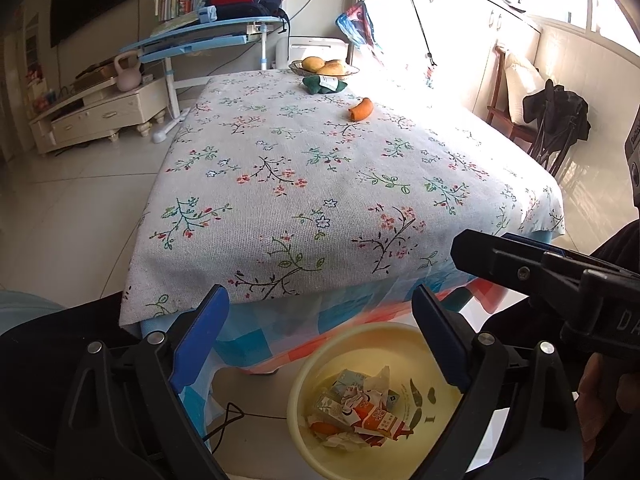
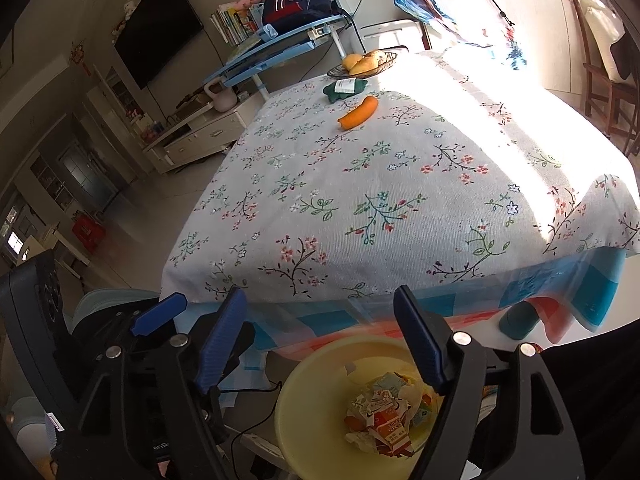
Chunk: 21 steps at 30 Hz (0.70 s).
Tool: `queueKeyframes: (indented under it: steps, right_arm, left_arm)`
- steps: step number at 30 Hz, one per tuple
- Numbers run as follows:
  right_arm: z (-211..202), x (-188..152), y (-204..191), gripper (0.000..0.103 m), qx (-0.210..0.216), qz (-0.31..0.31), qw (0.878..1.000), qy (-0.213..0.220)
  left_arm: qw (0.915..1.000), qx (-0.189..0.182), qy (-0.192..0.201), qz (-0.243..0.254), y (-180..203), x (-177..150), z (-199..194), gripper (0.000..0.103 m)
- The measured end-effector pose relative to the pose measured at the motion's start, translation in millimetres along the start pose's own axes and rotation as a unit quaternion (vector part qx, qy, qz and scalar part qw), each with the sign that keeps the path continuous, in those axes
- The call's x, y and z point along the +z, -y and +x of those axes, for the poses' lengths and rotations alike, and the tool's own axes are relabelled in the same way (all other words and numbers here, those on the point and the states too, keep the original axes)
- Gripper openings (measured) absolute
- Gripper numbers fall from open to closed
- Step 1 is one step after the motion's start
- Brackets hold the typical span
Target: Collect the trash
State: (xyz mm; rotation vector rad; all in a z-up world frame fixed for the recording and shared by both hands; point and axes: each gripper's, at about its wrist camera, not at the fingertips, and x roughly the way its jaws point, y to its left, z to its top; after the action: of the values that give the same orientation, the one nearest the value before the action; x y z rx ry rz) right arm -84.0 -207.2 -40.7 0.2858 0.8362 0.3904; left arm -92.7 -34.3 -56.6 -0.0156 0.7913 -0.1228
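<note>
Both grippers, left (image 1: 320, 344) and right (image 2: 320, 344), hang spread and empty over the basin (image 2: 316, 364) below the table's (image 2: 380, 200) near edge, where trash (image 2: 380, 420) collects.

Black plastic claw (image 1: 320, 344) frames, blue ribbed pads (image 2: 224, 340), silver screws

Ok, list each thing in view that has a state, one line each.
left gripper: open, empty, over the basin
right gripper: open, empty, over the basin
yellow basin: on the floor, holding crumpled wrappers and cartons
carrot: lying loose on the tablecloth
fruit basket: filled with yellow fruit
green cloth: lying beside the basket
</note>
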Motion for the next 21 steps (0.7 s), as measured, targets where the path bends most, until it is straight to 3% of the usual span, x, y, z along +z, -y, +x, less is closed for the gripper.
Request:
queueKeyframes:
  steps: [21]
  right_arm:
    - [1, 29, 10, 0.075, 0.000, 0.014, 1.000, 0.018]
  left_arm:
    - [0.9991, 0.015, 0.025, -0.032, -22, 31, -1, 0.094]
